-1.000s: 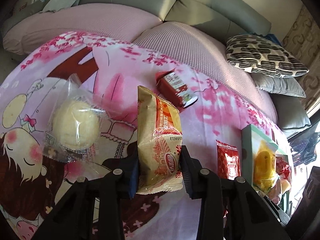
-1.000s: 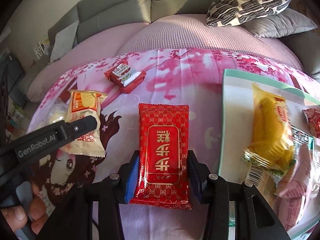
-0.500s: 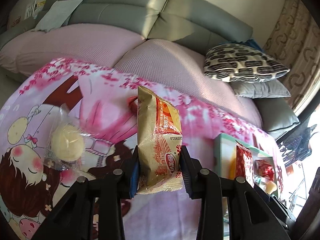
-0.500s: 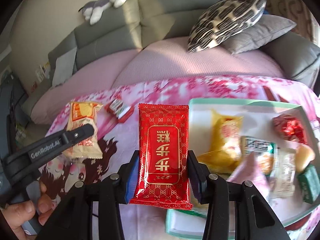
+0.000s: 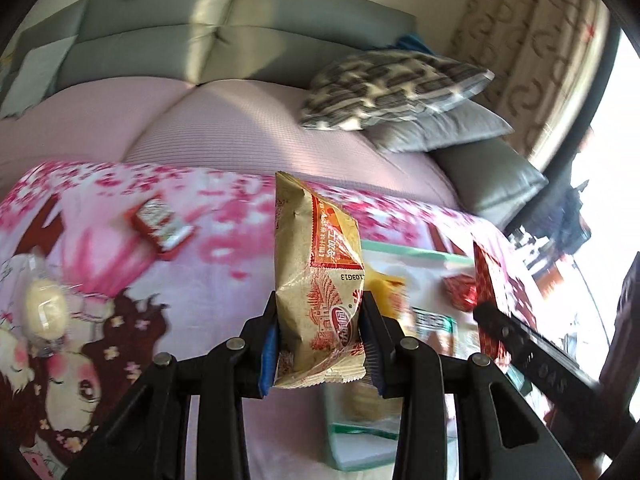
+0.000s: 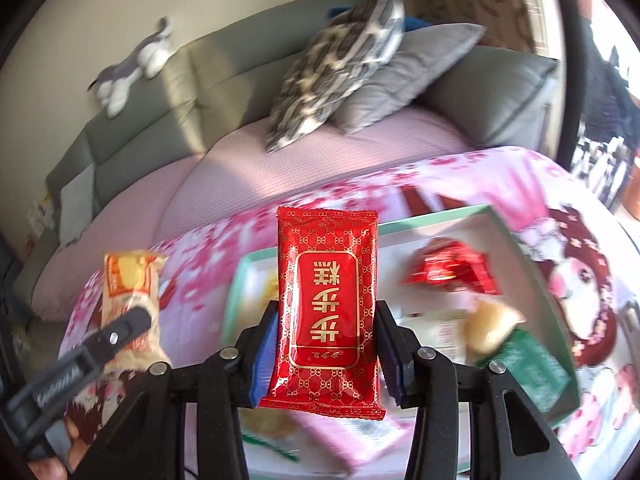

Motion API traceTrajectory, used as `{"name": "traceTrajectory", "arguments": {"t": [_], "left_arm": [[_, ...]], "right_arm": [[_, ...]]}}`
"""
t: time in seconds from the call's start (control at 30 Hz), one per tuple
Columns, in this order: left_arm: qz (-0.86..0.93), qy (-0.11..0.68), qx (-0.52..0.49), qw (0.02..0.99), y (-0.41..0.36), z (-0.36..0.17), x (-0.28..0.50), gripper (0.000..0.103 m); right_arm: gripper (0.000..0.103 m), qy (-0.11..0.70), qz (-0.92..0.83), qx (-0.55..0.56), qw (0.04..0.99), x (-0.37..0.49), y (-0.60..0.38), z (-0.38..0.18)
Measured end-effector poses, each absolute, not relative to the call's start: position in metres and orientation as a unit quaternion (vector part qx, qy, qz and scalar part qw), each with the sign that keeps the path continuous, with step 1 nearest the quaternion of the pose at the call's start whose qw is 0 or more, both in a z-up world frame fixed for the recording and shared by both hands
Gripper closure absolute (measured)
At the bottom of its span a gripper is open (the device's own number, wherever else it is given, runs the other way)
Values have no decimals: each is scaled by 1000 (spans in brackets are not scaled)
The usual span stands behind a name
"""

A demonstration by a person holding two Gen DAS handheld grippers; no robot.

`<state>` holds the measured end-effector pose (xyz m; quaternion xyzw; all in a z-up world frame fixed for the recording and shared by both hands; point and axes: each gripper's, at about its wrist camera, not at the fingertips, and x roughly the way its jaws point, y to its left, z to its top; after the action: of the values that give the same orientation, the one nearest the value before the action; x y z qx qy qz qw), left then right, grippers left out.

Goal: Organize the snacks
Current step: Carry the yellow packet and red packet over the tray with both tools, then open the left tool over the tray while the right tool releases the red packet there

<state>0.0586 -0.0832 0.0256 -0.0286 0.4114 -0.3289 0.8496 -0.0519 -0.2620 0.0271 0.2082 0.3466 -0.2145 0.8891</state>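
Two snack packets are held up in the air, one per gripper, and both hang over or beside the shallow white tray with a mint-green rim (image 6: 532, 264). The left gripper (image 5: 320, 344) pinches the lower part of an upright tan paper-look pastry packet with red print (image 5: 318, 280), which sits above the tray's left edge. The right gripper (image 6: 324, 354) clamps a glossy red rectangular packet with a gold pattern and gold characters (image 6: 326, 304), upright and face-on, above the tray's middle.

Inside the tray lie several blurred snacks, among them one crinkled red foil wrapper (image 6: 452, 272), one pale round pastry (image 6: 492, 326) and one dark green packet (image 6: 532, 372).

Left of the tray, on the pink cartoon-print cloth (image 5: 208, 288), rest one small red and white box (image 5: 162, 224) and one round cream pastry in clear wrap (image 5: 44, 312), well apart from each other.
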Motion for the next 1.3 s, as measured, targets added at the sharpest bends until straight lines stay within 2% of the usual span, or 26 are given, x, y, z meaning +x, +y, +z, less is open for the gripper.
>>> {"name": "traceTrajectory", "arguments": {"t": [0.33, 0.47, 1.3], "left_arm": [[-327, 399, 16, 856, -123, 16, 59, 65], [-315, 421, 20, 850, -131, -5, 74, 65], [-328, 450, 43, 829, -153, -36, 75, 65]], "right_arm": [[55, 343, -250, 228, 876, -70, -294, 24], [55, 356, -245, 234, 871, -67, -298, 13], [55, 402, -235, 243, 851, -55, -300, -25]]}}
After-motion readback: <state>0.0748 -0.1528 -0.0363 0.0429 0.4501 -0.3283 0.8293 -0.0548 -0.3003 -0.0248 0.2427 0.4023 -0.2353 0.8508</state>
